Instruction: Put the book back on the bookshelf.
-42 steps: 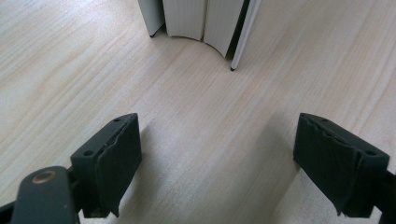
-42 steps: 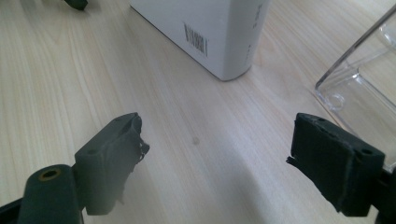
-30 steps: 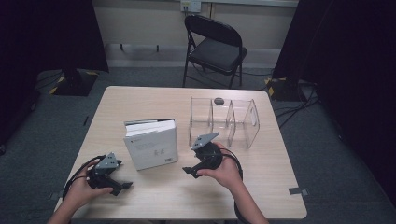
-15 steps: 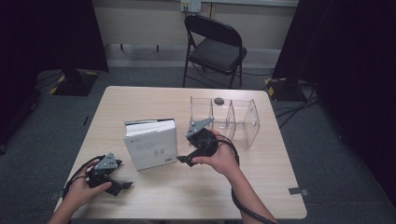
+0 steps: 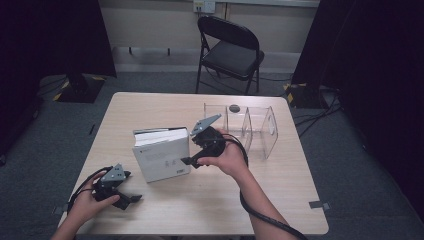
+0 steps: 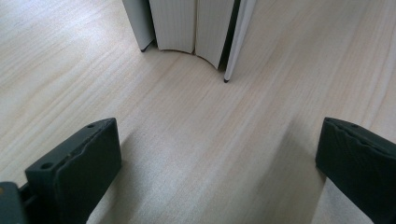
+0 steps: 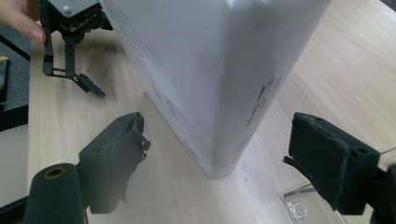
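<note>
High view: white book stands upright mid-table, left of the clear divider rack. Right gripper, jaws spread, faces its spine corner; left gripper, also released, rests nearby.

Your bench is pale wood with a fine lengthwise grain. The book standing on it has a white cover with small dark print, and its page edges look cream. Your right tool is black with a grey plate on top; your left tool is the same, black under a grey plate. The divided holder is clear plastic. The folding chair behind is black, the floor grey, and the curtains at both sides dark.
</note>
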The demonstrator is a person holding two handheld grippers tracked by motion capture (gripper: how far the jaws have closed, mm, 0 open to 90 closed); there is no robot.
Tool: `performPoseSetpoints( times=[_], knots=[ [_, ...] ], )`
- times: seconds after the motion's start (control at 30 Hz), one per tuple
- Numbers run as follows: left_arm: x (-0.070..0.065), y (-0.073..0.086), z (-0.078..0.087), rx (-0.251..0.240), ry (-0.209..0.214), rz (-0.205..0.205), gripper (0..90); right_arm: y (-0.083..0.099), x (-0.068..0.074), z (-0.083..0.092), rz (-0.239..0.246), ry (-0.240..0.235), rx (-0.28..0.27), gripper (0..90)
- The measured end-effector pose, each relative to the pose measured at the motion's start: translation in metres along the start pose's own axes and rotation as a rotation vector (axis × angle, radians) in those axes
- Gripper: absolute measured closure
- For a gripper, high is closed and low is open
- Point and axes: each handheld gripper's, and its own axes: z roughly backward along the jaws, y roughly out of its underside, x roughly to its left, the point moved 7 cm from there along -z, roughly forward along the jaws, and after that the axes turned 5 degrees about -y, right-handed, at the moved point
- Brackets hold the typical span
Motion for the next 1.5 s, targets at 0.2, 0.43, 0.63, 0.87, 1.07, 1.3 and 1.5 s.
performPoseSetpoints(
  times=[0.2,0.43,0.63,0.87,1.07,1.3,1.5],
  knots=[
    [0.0,0.0,0.0,0.0,0.0,0.0,0.0,-0.012,-0.002,-0.003,0.006,-0.004,-0.009,17.4],
    [0.0,0.0,0.0,0.0,0.0,0.0,0.0,-0.021,-0.006,-0.008,0.002,-0.03,-0.027,17.5],
    [0.0,0.0,0.0,0.0,0.0,0.001,0.0,-0.028,-0.009,-0.016,0.017,-0.068,-0.043,20.8],
    [0.0,0.0,0.0,0.003,-0.001,-0.002,0.0,-0.03,-0.002,-0.022,0.065,-0.085,0.021,33.6],
    [0.001,0.0,0.0,0.002,-0.001,-0.006,0.0,-0.028,0.01,-0.014,0.065,-0.114,0.066,51.4],
    [0.001,0.0,0.0,0.003,0.0,-0.005,0.0,-0.024,0.013,-0.009,0.042,-0.071,0.071,51.8],
    [0.002,0.0,0.0,0.011,0.001,-0.018,0.0,-0.013,0.014,0.005,0.009,-0.043,0.105,51.8]
  ],
)
